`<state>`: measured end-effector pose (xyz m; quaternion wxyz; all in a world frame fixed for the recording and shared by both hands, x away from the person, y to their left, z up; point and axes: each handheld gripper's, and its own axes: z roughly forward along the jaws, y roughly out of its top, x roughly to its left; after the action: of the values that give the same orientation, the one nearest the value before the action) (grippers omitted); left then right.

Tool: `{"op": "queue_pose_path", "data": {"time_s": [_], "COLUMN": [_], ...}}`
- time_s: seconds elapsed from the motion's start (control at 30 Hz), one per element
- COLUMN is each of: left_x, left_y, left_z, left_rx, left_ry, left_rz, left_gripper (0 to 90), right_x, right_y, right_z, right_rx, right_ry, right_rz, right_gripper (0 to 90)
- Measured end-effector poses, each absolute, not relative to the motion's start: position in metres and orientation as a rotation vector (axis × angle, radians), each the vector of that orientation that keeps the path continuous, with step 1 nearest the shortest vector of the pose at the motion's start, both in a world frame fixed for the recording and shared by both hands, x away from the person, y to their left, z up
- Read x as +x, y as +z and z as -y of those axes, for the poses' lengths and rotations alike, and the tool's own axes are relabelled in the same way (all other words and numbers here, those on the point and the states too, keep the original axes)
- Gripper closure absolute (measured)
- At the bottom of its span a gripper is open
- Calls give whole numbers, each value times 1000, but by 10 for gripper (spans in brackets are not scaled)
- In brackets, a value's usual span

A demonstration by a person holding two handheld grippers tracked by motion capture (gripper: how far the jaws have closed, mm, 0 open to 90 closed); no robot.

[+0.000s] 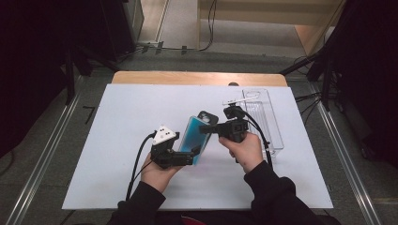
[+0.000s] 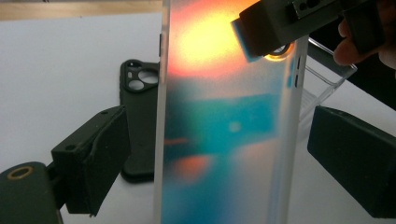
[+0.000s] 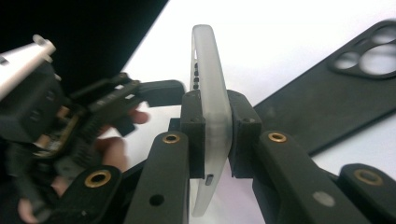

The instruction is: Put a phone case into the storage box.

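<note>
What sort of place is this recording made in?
Probably a lab or studio set up for recording, not a home. A white table stands on grey carpet between metal floor rails, with dark stands and cables around it, and a person works with handheld grippers on a frosted phone case.

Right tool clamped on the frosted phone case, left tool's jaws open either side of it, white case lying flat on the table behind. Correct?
One error: the case lying flat is black, not white, as the left gripper view shows. The rest holds: the right tool is clamped on the frosted phone case, and the left tool stands open on either side of it.
</note>
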<state>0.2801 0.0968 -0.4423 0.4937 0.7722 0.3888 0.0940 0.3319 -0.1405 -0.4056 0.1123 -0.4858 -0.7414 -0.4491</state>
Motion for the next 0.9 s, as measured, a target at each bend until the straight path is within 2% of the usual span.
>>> {"op": "queue_pose_path", "data": {"time_s": [0.23, 0.33, 0.53, 0.6, 0.9], "left_x": [284, 285, 290, 293, 311], "left_y": [-438, -434, -425, -422, -404], "left_z": [-95, -96, -99, -102, -106], "left_rx": [2012, 2053, 2116, 2112, 2172], "left_ry": [89, 49, 10, -19, -79], "left_rz": [-926, -891, -821, -799, -794], "left_gripper": [66, 156, 197, 271, 271], "right_x": [332, 332, 329, 328, 325], "right_y": [-401, -402, -399, -398, -392], "right_z": [146, 148, 152, 154, 161], "right_rx": [-1418, -1396, -1344, -1334, -1239], "right_ry": [-1338, -1335, -1345, -1336, -1347], "right_rz": [2266, 2304, 2398, 2411, 2462], "right_gripper": [769, 769, 769, 769, 768]}}
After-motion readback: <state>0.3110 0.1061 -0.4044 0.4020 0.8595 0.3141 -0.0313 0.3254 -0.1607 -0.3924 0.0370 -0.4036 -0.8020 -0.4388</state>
